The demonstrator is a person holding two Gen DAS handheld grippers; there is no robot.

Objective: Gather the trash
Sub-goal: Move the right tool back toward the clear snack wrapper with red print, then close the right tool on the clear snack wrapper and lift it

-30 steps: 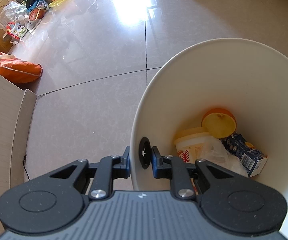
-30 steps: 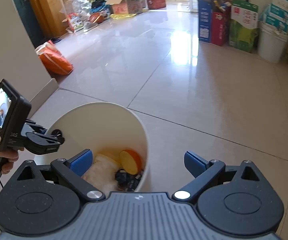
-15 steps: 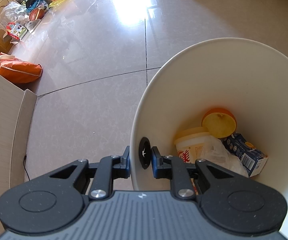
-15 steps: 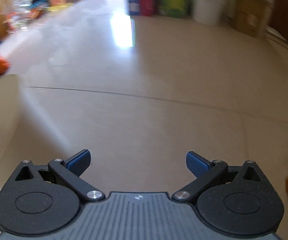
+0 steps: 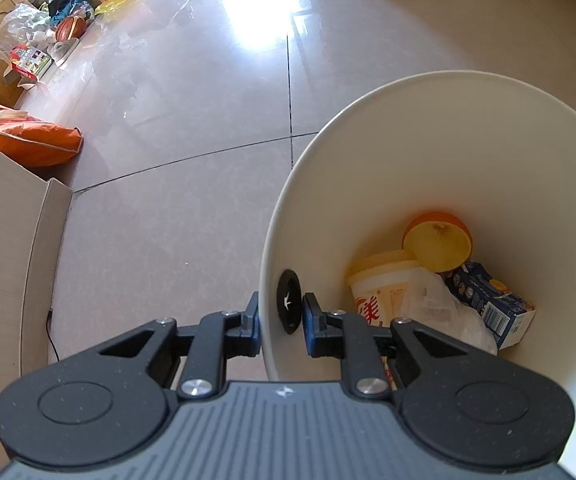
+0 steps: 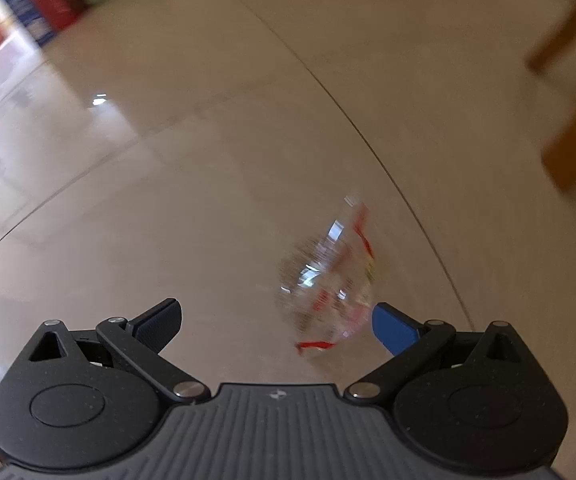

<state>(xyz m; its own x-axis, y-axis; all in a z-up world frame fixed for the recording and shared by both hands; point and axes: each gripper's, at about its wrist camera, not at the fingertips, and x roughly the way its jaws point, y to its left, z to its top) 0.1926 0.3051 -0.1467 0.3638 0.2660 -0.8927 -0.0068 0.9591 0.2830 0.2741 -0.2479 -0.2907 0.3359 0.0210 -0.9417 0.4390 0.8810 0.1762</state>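
Note:
My left gripper (image 5: 280, 314) is shut on the near rim of a white trash bin (image 5: 427, 152), one finger outside the wall and one inside. In the bin lie a yellow-lidded tub (image 5: 383, 284), an orange and yellow lid (image 5: 437, 246), a blue carton (image 5: 491, 304) and crumpled clear plastic (image 5: 447, 312). My right gripper (image 6: 276, 322) is open above the floor. A clear plastic wrapper with red print (image 6: 329, 284) lies blurred on the tiles just ahead of its right finger.
A beige panel (image 5: 4, 248) stands at the left of the bin, with an orange bag (image 5: 36, 142) beyond it. Boxes, a basketball (image 5: 68, 28) and clutter line the far left wall. Blurred coloured boxes (image 6: 48, 4) and a brown box (image 6: 571, 96) border the floor in the right wrist view.
My right gripper has swung away from the bin to the right and down toward the floor, bringing the clear wrapper into view. The left gripper and the bin have not moved.

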